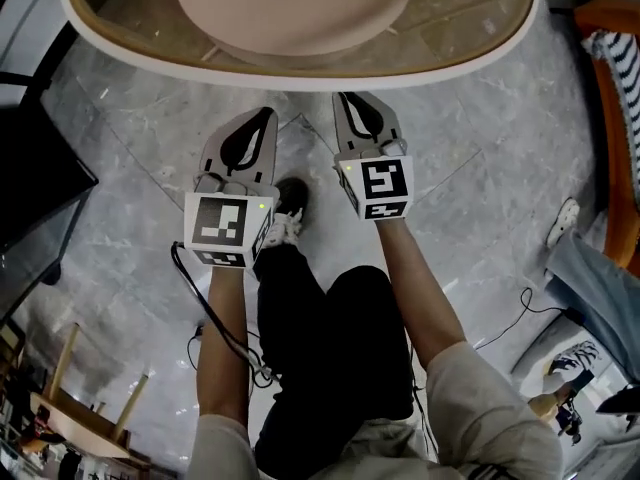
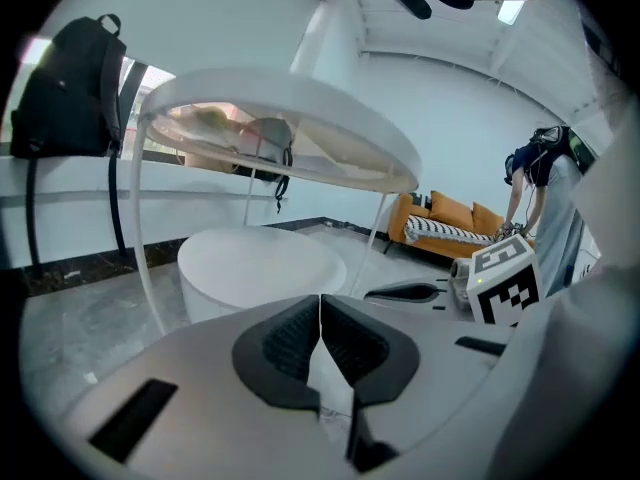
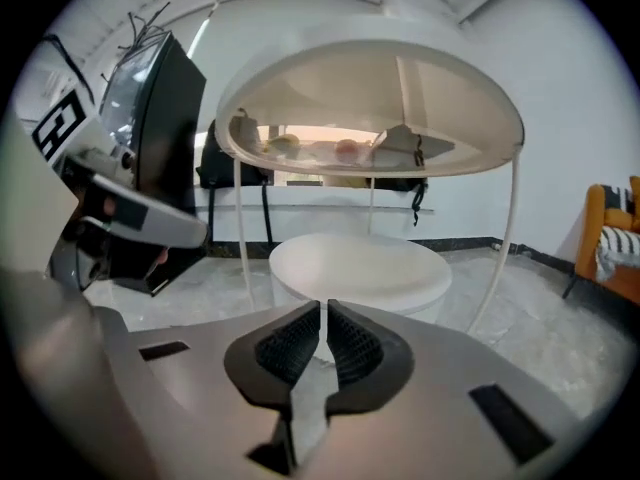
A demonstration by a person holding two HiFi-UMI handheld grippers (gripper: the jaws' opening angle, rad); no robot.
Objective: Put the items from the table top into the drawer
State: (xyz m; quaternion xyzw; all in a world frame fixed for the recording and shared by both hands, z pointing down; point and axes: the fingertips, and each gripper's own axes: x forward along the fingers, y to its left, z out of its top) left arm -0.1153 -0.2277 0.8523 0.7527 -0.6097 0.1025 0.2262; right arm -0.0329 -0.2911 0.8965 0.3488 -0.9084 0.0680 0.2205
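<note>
A round glass table (image 1: 300, 74) with a white rim fills the top of the head view. Both grippers hang side by side just below its near edge, above the floor. The left gripper (image 1: 266, 116) is shut with nothing between its jaws, and so is the right gripper (image 1: 348, 98). In the right gripper view, small yellowish (image 3: 285, 145) and reddish (image 3: 345, 150) items lie on the table top (image 3: 370, 58), blurred through the glass. The left gripper view shows the table (image 2: 300, 98) from the side and below, with the right gripper (image 2: 372, 293) alongside. No drawer is in view.
Under the glass stands a round white base (image 3: 355, 268) between thin white legs (image 3: 512, 233). The floor is grey marble (image 1: 130, 128). An orange sofa (image 2: 450, 223) and a bending person (image 2: 545, 193) are to the right. A black backpack (image 2: 70, 88) hangs left. A cable (image 1: 215, 323) trails by my legs.
</note>
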